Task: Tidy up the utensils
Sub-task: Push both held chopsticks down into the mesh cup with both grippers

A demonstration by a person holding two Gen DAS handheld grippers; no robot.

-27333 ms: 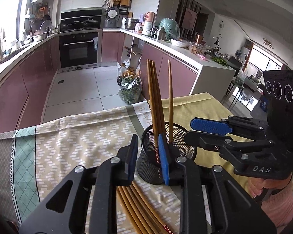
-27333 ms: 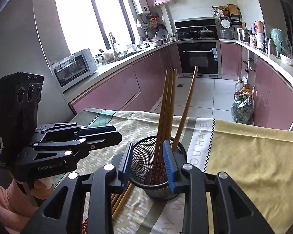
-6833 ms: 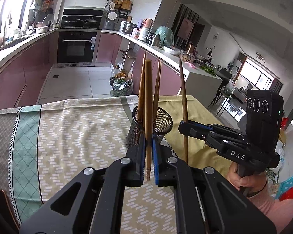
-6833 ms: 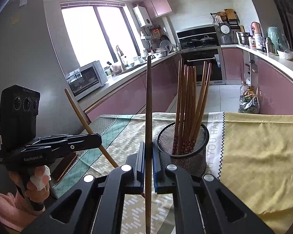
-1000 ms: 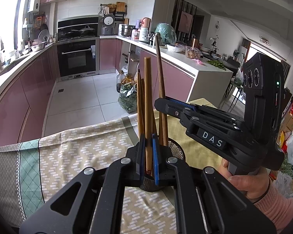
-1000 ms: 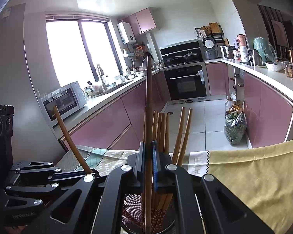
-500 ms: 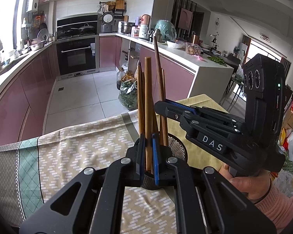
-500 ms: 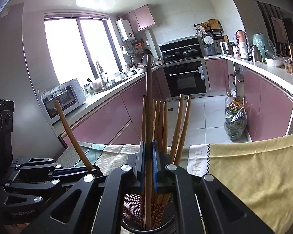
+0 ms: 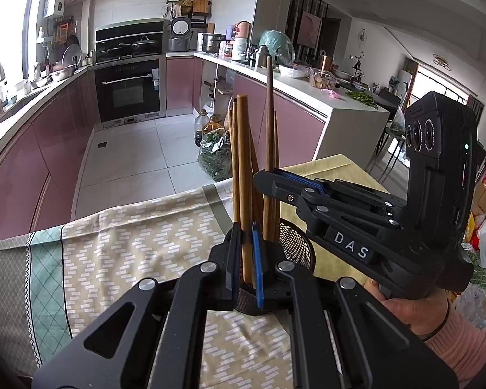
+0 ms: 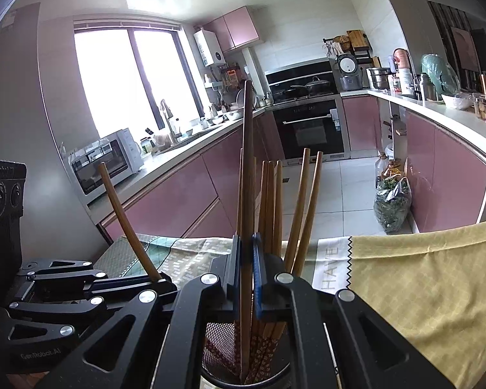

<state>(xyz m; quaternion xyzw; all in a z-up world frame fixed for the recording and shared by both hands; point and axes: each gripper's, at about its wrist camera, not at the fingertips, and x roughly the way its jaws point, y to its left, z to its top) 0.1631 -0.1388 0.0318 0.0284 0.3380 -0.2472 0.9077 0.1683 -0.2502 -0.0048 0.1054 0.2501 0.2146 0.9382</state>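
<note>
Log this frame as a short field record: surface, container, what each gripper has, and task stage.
surface: patterned tablecloth
container: black mesh holder, several chopsticks standing inside
left gripper: shut on a chopstick, held upright at the holder
right gripper: shut on a dark chopstick, lower end inside the holder
stage: both chopsticks gripped, not yet released

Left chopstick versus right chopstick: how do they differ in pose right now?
The left chopstick leans, tilted away from the holder; the right chopstick stands upright. The right chopstick's lower end is inside the holder among the others; the left chopstick's lower end is hidden. Both are wooden, each clamped in a shut gripper: left, right.
</note>
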